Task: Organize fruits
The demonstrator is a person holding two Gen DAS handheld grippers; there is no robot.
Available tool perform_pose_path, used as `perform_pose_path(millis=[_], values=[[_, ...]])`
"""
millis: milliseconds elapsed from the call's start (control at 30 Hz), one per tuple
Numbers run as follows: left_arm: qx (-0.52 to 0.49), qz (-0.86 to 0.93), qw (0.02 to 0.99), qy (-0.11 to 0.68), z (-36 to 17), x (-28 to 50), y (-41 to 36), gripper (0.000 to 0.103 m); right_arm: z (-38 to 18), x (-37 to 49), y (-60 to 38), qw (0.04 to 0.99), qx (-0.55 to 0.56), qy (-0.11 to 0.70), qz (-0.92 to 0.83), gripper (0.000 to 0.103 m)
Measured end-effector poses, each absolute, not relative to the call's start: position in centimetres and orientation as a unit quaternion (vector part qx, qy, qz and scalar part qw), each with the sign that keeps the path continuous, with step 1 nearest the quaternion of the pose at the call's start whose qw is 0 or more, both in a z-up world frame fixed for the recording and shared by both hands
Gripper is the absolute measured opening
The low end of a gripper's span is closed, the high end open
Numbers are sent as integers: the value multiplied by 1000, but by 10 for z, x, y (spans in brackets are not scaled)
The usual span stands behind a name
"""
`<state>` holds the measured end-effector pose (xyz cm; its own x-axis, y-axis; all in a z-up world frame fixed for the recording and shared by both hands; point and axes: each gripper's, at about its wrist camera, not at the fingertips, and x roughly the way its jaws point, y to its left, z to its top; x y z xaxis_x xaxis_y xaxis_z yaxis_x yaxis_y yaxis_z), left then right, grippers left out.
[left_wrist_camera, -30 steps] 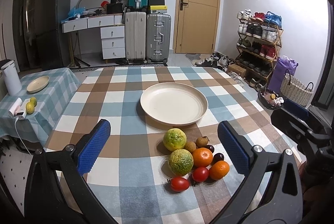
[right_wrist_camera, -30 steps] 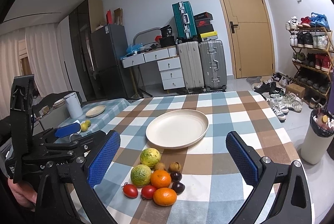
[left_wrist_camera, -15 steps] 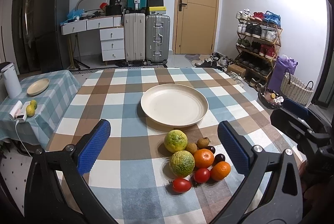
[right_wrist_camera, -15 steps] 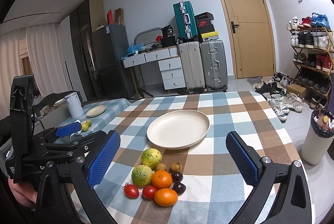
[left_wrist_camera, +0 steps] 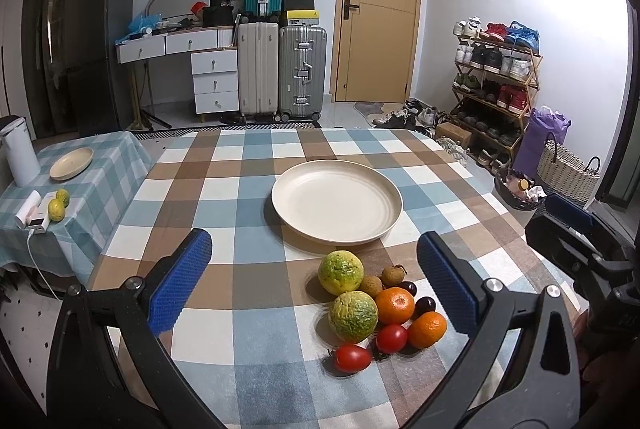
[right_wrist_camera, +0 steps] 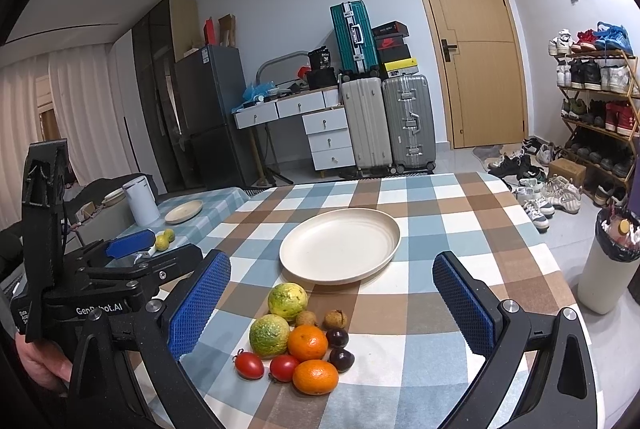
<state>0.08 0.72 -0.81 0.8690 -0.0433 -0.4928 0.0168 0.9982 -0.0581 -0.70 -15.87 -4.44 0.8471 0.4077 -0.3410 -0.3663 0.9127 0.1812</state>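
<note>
A cluster of fruit lies on the checked tablecloth near the front: two yellow-green citrus (left_wrist_camera: 341,271) (right_wrist_camera: 287,298), two oranges (left_wrist_camera: 394,305) (right_wrist_camera: 307,342), two red tomatoes (left_wrist_camera: 352,357) (right_wrist_camera: 249,365), small brown longans (right_wrist_camera: 335,318) and dark plums (right_wrist_camera: 341,358). An empty cream plate (left_wrist_camera: 336,199) (right_wrist_camera: 340,245) sits just behind them. My left gripper (left_wrist_camera: 314,283) is open and empty, above the table in front of the fruit. My right gripper (right_wrist_camera: 332,303) is open and empty, also held over the fruit.
A side table (left_wrist_camera: 96,165) at the left holds a small plate (left_wrist_camera: 71,163), a white kettle (left_wrist_camera: 18,151) and two lemons (left_wrist_camera: 57,208). Suitcases (left_wrist_camera: 280,69), a shoe rack (left_wrist_camera: 496,85) and a bin (right_wrist_camera: 608,265) stand around the room.
Both grippers have shifted only slightly; the fruit sits a little higher in the views. Nothing was grasped or moved.
</note>
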Motion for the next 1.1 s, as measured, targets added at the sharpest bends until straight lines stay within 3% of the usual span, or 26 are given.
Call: perform_pose_path(millis=[400, 800, 1100], values=[[-48, -37, 956, 287, -26, 36, 17, 102, -54, 4, -163, 958, 62, 198, 199, 103], [-85, -92, 917, 380, -83, 117, 22, 102, -84, 34, -171, 947, 76, 230, 211, 103], [-111, -143, 881, 437, -121, 161, 19, 87, -102, 52, -170, 934, 89, 251, 236, 103]])
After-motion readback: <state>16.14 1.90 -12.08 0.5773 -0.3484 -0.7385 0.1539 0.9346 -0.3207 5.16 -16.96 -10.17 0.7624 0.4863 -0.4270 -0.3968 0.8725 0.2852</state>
